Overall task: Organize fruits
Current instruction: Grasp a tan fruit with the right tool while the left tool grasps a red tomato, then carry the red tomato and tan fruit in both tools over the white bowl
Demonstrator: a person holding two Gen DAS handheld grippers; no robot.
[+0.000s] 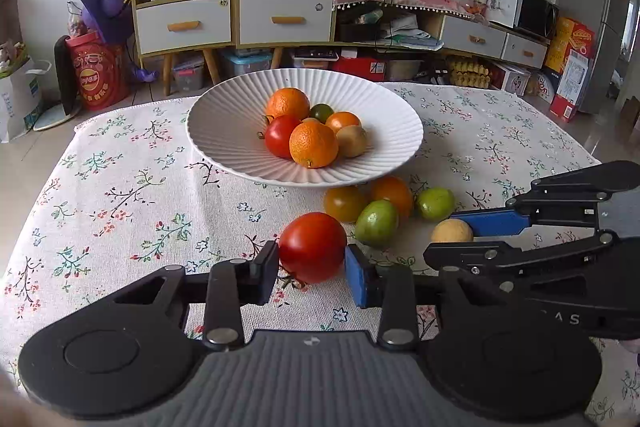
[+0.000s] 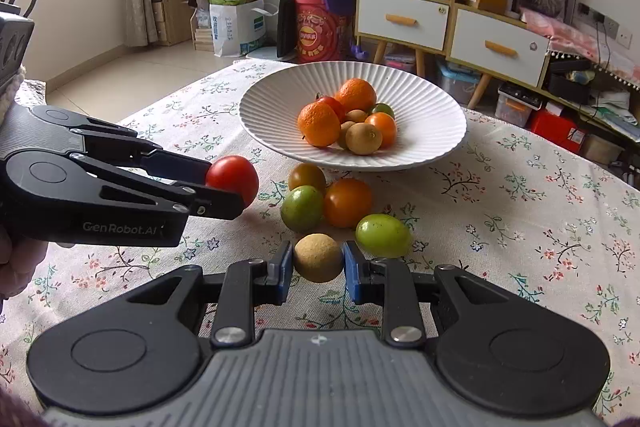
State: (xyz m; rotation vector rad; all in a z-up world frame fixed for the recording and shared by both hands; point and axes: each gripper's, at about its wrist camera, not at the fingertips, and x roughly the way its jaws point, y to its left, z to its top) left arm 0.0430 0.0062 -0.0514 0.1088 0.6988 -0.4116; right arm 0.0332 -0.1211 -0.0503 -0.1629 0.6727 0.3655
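Note:
A white ribbed bowl (image 1: 224,131) (image 2: 432,131) on the flowered table holds oranges, a red tomato and small fruits. My left gripper (image 1: 311,269) is shut on a red tomato (image 1: 313,247) (image 2: 232,179) low over the cloth. My right gripper (image 2: 318,265) is shut on a tan round fruit (image 2: 318,258) (image 1: 452,231) at the cloth. Between them and the bowl lie a green-red tomato (image 1: 377,222) (image 2: 302,207), an orange tomato (image 1: 392,195) (image 2: 347,202), a dark orange tomato (image 1: 345,203) (image 2: 307,178) and a green fruit (image 1: 435,203) (image 2: 383,235).
The table's far edge runs just behind the bowl (image 1: 132,105). Beyond it stand cabinets with drawers (image 1: 184,23), a red drum (image 1: 98,75) and boxes on the floor. Bare cloth lies to the left (image 1: 120,195) and to the right (image 2: 540,227).

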